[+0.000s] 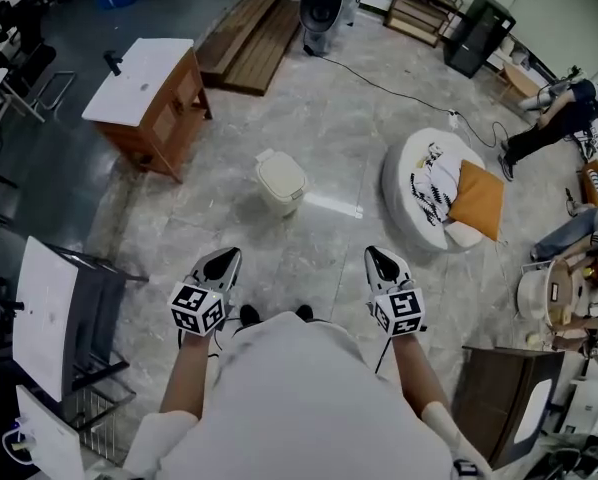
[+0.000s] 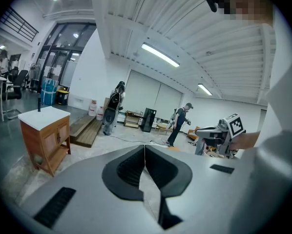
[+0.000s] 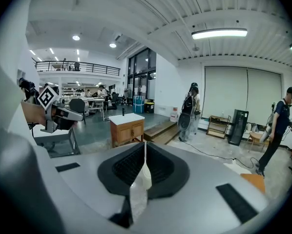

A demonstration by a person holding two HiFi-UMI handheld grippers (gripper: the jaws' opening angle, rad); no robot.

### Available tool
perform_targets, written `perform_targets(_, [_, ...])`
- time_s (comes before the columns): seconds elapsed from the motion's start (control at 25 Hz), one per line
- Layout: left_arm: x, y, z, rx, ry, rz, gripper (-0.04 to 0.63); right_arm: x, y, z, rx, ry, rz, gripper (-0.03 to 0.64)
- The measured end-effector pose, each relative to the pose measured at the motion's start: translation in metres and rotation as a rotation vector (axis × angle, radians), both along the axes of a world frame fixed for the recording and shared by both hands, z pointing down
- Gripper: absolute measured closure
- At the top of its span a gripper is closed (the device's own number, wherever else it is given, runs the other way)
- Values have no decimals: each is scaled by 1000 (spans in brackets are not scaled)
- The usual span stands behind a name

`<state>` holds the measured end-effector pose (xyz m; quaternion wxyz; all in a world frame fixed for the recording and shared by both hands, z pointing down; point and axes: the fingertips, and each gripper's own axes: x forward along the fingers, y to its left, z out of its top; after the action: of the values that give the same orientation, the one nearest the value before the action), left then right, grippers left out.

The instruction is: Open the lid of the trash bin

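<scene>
The cream trash bin (image 1: 280,181) stands on the grey stone floor with its lid down, a good step ahead of me in the head view. My left gripper (image 1: 222,259) and right gripper (image 1: 381,259) are held side by side at waist height, both short of the bin and pointing toward it. In the left gripper view the jaws (image 2: 145,148) meet along a thin line with nothing between them. The right gripper view shows its jaws (image 3: 145,145) touching at the tip, also empty. The bin itself is hidden behind the jaws in both gripper views.
A wooden cabinet with a white top (image 1: 144,93) stands left of the bin. A white beanbag with an orange cushion (image 1: 444,193) lies to its right. Wooden planks (image 1: 249,33) lie beyond, a cable (image 1: 399,93) crosses the floor, and a grey rack (image 1: 69,308) is at my left.
</scene>
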<state>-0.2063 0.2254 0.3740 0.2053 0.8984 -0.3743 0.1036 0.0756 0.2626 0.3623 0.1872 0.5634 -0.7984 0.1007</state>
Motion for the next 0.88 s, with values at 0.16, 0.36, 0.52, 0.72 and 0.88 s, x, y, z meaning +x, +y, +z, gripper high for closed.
perform_targets(0.16, [6, 3, 1, 0, -6, -13, 577, 7, -1, 2, 1, -3, -10, 583])
perform_targets(0.36, [20, 8, 3, -3, -9, -28, 577, 20, -2, 7, -2, -4, -34, 583])
perform_targets(0.52, [34, 12, 4, -1, -14, -41, 577, 31, -5, 9, -4, -12, -57, 583])
perform_targets(0.72, [49, 18, 4, 2, -15, -67, 577, 45, -5, 12, -7, -8, -88, 583])
perform_targets(0.88, [60, 23, 5, 3, -23, -86, 577, 58, -4, 12, -8, -7, -111, 583])
